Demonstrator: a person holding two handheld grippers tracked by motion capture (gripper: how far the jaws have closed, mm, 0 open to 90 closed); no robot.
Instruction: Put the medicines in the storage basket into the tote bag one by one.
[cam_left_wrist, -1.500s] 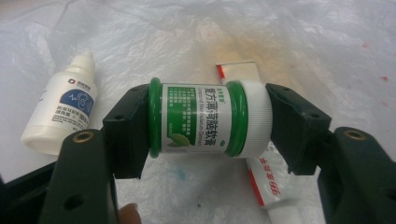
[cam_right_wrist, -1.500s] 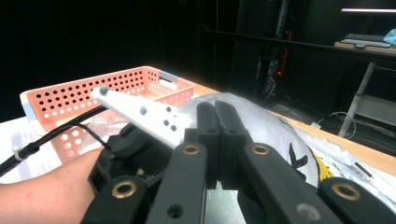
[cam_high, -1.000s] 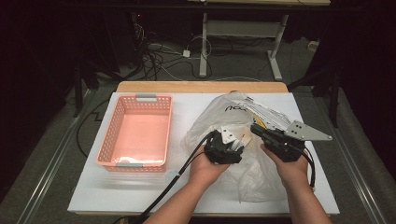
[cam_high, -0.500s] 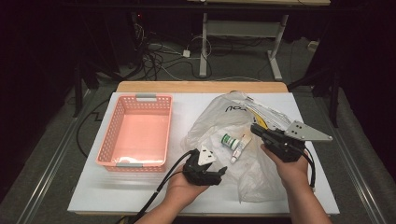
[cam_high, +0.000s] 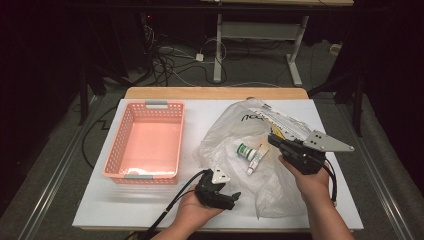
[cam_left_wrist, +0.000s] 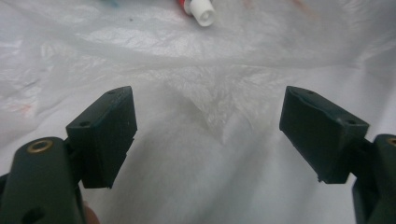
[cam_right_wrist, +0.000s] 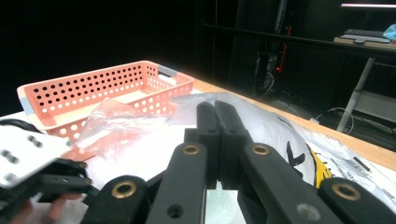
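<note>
Left gripper (cam_high: 227, 196) sat near the tabletop's front edge, jaws apart, just been opening, nothing between them, only bag film beyond. Right gripper (cam_high: 276, 140) was pressed together, empty, over the plastic bag (cam_high: 235, 127) right of centre. I saw the green-capped bottle (cam_high: 243, 150) and tube (cam_high: 255, 157) on it. Pink basket (cam_high: 150, 172) stood left.

The white table (cam_high: 100, 205) carries a pink basket (cam_high: 147, 142) and a plastic bag (cam_high: 240, 135).
</note>
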